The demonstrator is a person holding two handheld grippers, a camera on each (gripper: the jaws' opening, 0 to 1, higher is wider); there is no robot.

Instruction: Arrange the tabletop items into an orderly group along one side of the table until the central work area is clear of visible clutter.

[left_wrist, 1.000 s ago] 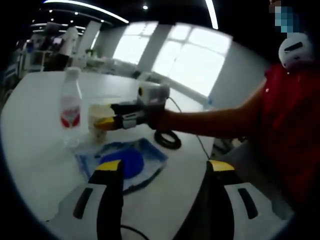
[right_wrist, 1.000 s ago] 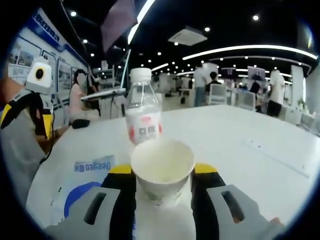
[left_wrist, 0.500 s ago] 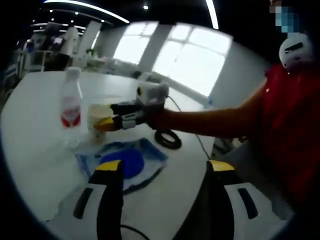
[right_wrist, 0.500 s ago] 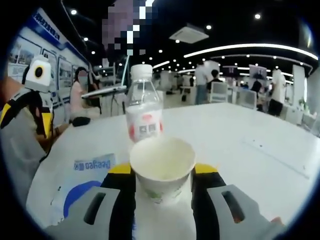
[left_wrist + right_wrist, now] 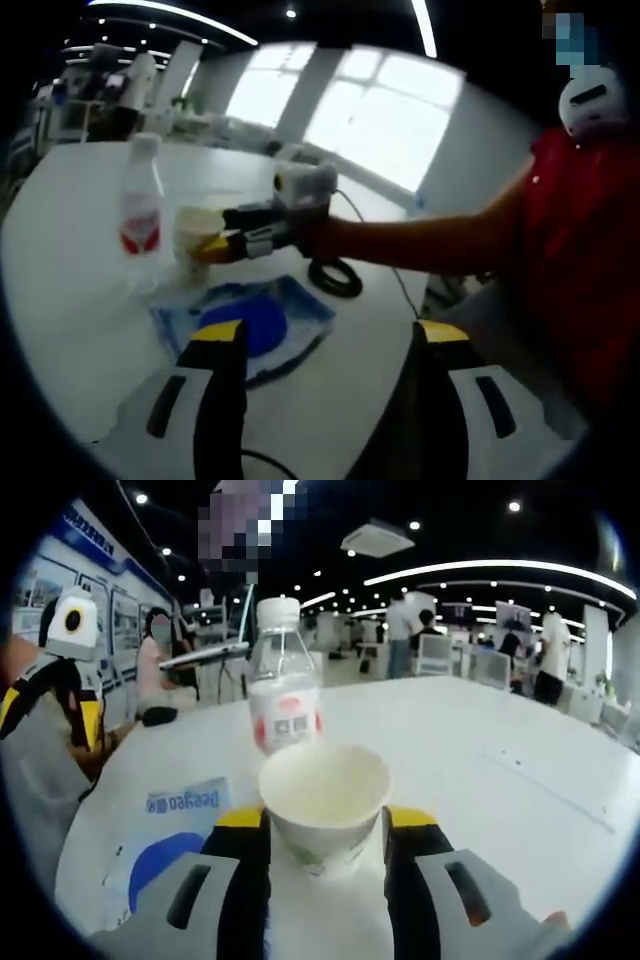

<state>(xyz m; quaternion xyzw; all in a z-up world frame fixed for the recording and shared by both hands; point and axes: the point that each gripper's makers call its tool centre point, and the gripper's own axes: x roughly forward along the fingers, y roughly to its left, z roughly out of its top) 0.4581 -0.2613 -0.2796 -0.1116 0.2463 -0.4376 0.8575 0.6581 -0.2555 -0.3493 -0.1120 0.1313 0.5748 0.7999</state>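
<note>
Two yellow-tipped jaws of your right gripper (image 5: 325, 825) pinch a white paper cup (image 5: 324, 802), round-rimmed, near a clear plastic bottle (image 5: 284, 688) with a red-and-white label. Your left gripper (image 5: 325, 345) stands spread above a glossy blue-and-white bag (image 5: 243, 322) lettered "Deegoo". Bare white table (image 5: 480, 780) stretches far right.

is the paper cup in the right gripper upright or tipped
Upright. The paper cup sits between the right gripper jaws, its open mouth facing up, with nothing visible inside.
</note>
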